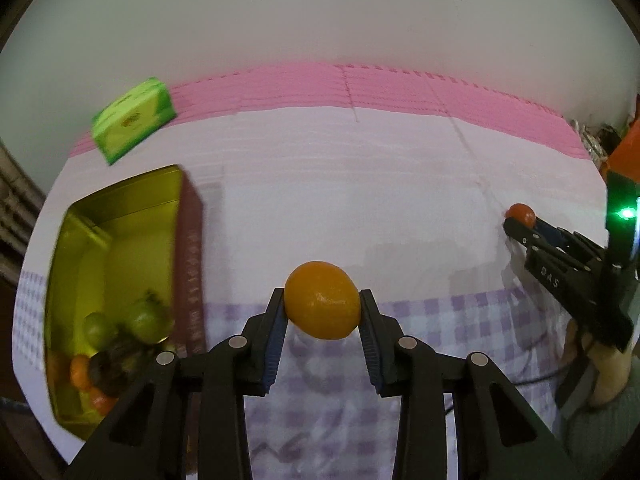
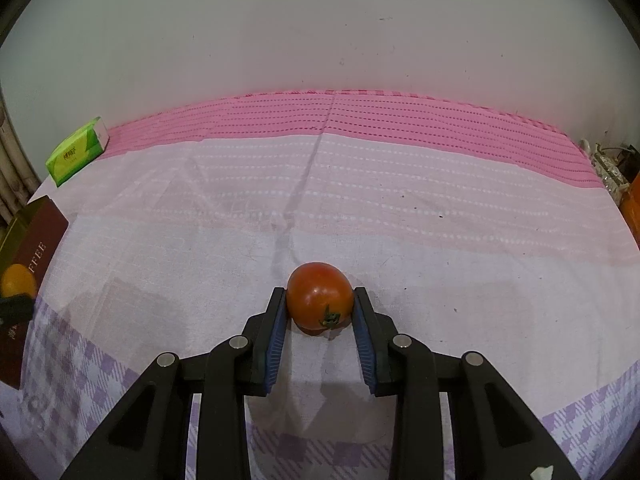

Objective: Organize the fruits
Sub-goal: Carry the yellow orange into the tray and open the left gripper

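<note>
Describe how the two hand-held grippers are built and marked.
Both hand-held grippers, left and right, are black plastic with ribbed blue pads and round silver pins. The left view shows white lettering, a green light and a grey sleeve.

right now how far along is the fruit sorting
Done: green and orange fruits already lie in the gold tin. In hand: the left gripper is shut on an orange fruit, and the right gripper is shut on a tomato. Left: both still need to go in; no other loose fruit shows on the cloth.
</note>
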